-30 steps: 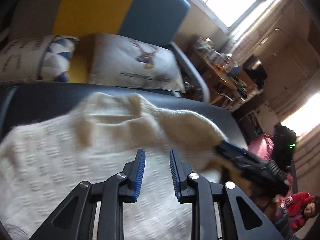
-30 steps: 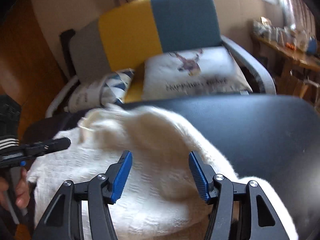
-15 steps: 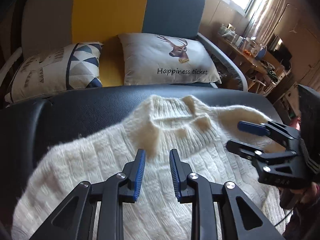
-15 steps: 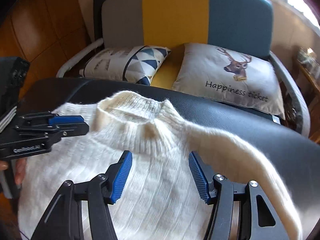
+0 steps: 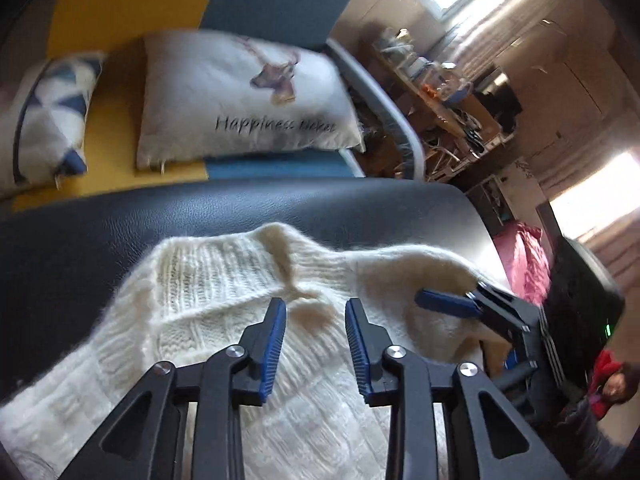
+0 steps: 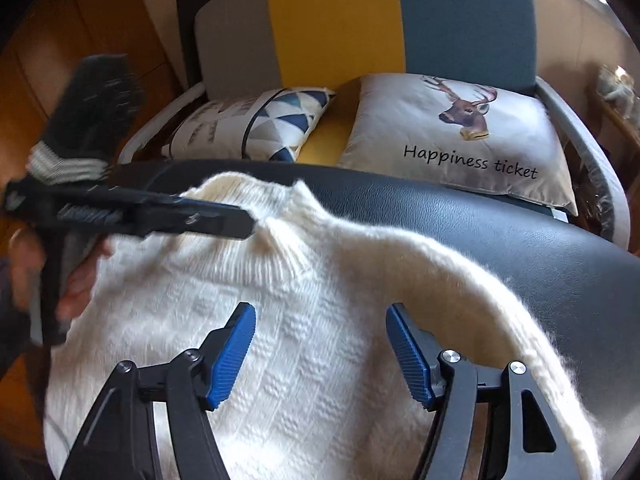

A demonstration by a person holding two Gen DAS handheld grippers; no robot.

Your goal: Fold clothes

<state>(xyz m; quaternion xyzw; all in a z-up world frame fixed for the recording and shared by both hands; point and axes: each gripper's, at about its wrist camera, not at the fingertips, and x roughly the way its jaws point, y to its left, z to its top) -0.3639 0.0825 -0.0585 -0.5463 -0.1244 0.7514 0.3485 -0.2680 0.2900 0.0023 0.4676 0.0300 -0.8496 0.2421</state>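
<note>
A cream knitted sweater point(image 5: 224, 296) lies spread on a black leather surface point(image 5: 280, 208), collar toward the sofa. It also shows in the right wrist view point(image 6: 320, 320). My left gripper point(image 5: 316, 308) is open and empty, hovering over the sweater just below the collar. My right gripper point(image 6: 320, 316) is open and empty above the sweater's chest. In the left wrist view the right gripper point(image 5: 468, 308) reaches over the sweater's right shoulder. In the right wrist view the left gripper point(image 6: 224, 220) sits over the collar.
Behind the black surface stands a grey, yellow and blue sofa point(image 6: 340, 20) with a deer cushion point(image 6: 460, 132) and a triangle-patterned cushion point(image 6: 264, 120). A cluttered table point(image 5: 448, 92) and a pink cloth point(image 5: 524, 264) lie to the right.
Both grippers have moved lower and closer over the sweater. The left gripper now points at the collar and more to the right. The sweater lies flatter than a second ago.
</note>
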